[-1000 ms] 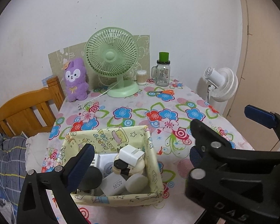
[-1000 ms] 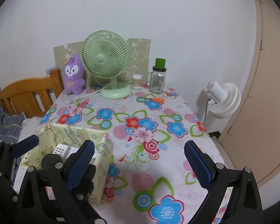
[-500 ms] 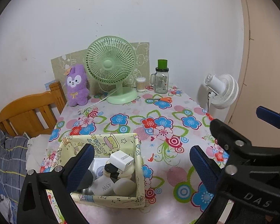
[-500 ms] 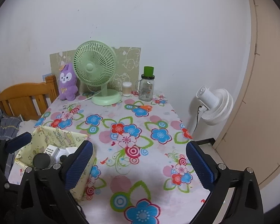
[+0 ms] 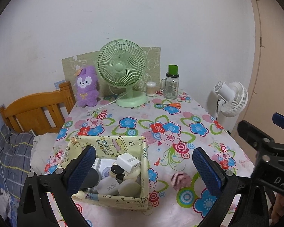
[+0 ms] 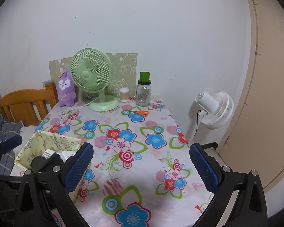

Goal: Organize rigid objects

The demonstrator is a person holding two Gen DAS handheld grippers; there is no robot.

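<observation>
Left wrist view: we hold the left gripper (image 5: 143,168) with its blue pads spread wide, gripping nothing, above the near end of the flowered table (image 5: 179,117); beneath its left finger sits the yellow fabric bin (image 5: 111,198), and inside it we see a white charger cube (image 5: 128,162), a grey adapter marked 45W (image 5: 108,186), a black round piece (image 5: 116,169) and other small rigid items piled together. From the right wrist we see the right gripper (image 6: 141,167) released too, its jaws having just been opening, with only tablecloth between them; the bin lies just left of it. At the far edge stand a green fan (image 5: 123,71), a purple plush (image 5: 86,86) and a glass jar (image 5: 171,86); orange scissors (image 5: 170,105) lie near the jar.
</observation>
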